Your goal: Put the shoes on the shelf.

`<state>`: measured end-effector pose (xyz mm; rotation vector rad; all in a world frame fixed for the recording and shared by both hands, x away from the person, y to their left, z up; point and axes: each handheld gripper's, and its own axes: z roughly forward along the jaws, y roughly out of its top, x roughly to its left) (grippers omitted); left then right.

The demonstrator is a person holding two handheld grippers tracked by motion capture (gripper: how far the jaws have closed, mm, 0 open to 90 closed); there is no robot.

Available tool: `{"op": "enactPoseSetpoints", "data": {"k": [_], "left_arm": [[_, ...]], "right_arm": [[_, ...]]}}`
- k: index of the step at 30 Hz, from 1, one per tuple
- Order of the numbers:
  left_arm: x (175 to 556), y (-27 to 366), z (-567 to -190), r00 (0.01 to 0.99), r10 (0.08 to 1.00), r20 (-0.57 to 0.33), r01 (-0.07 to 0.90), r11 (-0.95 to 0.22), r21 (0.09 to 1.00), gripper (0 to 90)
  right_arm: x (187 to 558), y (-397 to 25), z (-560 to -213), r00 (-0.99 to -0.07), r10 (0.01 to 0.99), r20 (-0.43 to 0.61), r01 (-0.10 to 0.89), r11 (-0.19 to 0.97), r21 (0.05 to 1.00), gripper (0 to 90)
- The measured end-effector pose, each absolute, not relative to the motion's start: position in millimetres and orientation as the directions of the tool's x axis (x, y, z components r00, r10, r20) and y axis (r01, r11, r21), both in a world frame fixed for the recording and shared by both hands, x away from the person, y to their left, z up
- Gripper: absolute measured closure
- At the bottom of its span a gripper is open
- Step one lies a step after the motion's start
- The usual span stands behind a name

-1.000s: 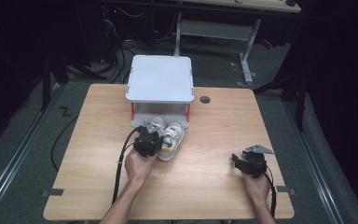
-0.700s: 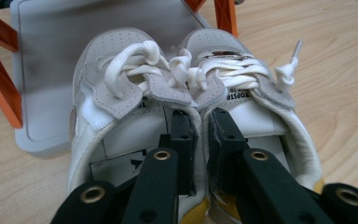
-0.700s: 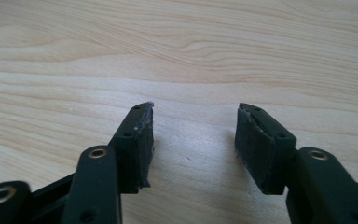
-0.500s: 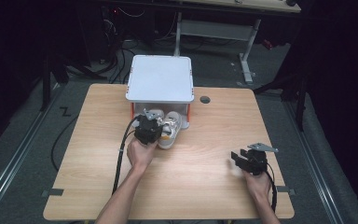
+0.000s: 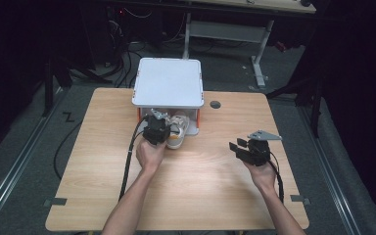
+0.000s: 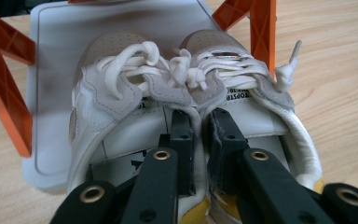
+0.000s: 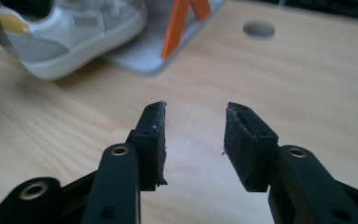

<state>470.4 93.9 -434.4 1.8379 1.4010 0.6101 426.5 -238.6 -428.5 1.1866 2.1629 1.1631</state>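
A pale wooden table (image 5: pixel 200 196) stands in a dark room, with cables on the grey floor behind it. At its twelve o'clock edge sits a small white two-tier plastic rack with orange struts (image 5: pixel 168 83). A pair of white lace-up sneakers with beige suede trim (image 6: pixel 186 93) lies side by side, half on the rack's lower shelf, just below centre at eleven o'clock. Their long axes run toward twelve o'clock, toes pointing in under the rack and heels (yellow-lined inside) toward the person. The left gripper (image 6: pixel 199 140) comes in from six o'clock, one jaw inside each shoe, pinching the two touching inner collars together. The right gripper (image 7: pixel 193 140) hovers over bare wood at about four o'clock, well apart from the shoes, its jaws spread with nothing between them. A round grey grommet (image 5: pixel 215 104) sits at one o'clock beside the rack.
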Motion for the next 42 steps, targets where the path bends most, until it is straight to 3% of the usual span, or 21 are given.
{"op": "enactPoseSetpoints", "data": {"k": [9, 16, 28, 39, 42], "left_arm": [[479, 89, -442, 0.268, 0.961, -0.070, 0.609, -0.113, 0.785, 80.8], [487, 87, -450, 0.229, 0.968, -0.106, 0.620, -0.061, 0.782, 80.5], [489, 86, -455, 0.247, 0.965, -0.089, 0.627, -0.089, 0.774, 75.7], [485, 88, -449, 0.265, 0.955, -0.135, 0.625, -0.063, 0.778, 47.8], [480, 87, -443, 0.274, 0.955, -0.111, 0.607, -0.082, 0.791, 41.4]], "right_arm": [[448, -197, -387, -0.616, 0.788, 0.008, 0.401, 0.305, 0.864, 66.3], [475, -170, -361, -0.625, 0.778, 0.059, 0.406, 0.260, 0.876, 70.5], [521, -113, -344, -0.607, 0.795, -0.004, 0.409, 0.317, 0.856, 75.2], [531, -103, -350, -0.601, 0.798, -0.037, 0.411, 0.349, 0.842, 77.6], [531, -103, -351, -0.600, 0.799, -0.041, 0.407, 0.350, 0.844, 79.5]]}}
